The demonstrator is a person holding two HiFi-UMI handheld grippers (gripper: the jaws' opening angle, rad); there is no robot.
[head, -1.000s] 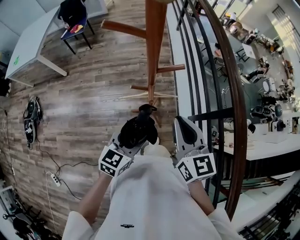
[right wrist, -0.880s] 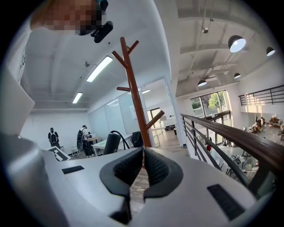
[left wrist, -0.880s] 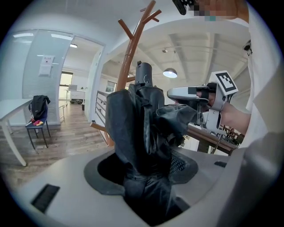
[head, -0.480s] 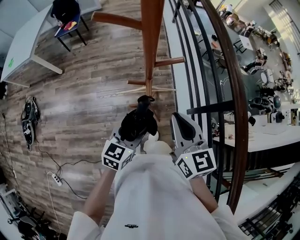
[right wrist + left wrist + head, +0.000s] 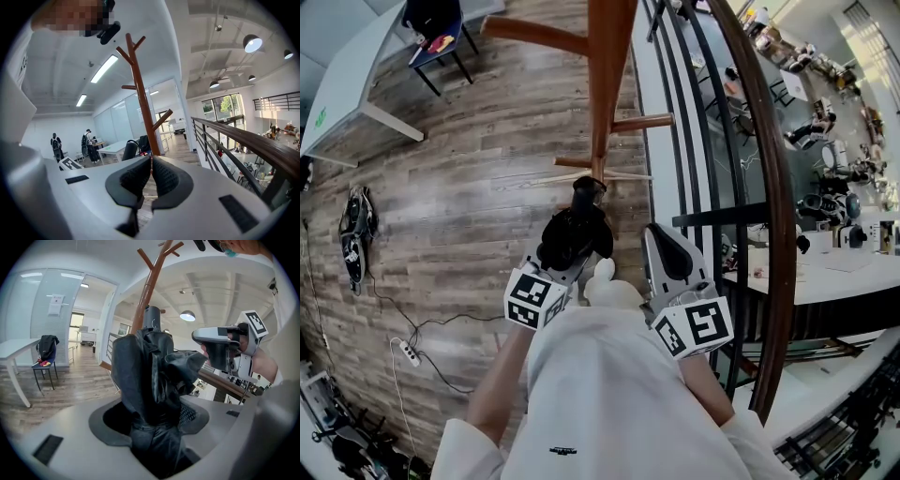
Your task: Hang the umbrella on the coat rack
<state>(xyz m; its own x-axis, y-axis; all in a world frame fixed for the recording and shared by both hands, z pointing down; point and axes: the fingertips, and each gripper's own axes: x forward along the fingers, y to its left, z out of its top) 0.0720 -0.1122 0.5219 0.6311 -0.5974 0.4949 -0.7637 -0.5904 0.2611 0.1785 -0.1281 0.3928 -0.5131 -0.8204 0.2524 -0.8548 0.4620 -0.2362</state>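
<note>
A folded black umbrella (image 5: 573, 232) stands between the jaws of my left gripper (image 5: 567, 255), which is shut on its bunched fabric (image 5: 151, 380). The umbrella's capped end (image 5: 152, 316) points up and forward at the brown wooden coat rack (image 5: 604, 84). The rack's pole and angled pegs (image 5: 142, 305) rise just behind the umbrella. My right gripper (image 5: 671, 255) hangs beside it on the right with its ribbed pads together and nothing between them (image 5: 151, 176). The rack (image 5: 140, 93) stands straight ahead of it.
A dark metal railing with a wooden handrail (image 5: 761, 187) runs along the right, close to the rack. On the wood floor to the left are a white table (image 5: 352, 89), a chair with clothes (image 5: 439, 33), a black object (image 5: 354, 230) and a power strip (image 5: 409, 354).
My left gripper has carried the umbrella a little lower and forward, so its end now lies nearer the rack's pole. The right gripper has kept still.
</note>
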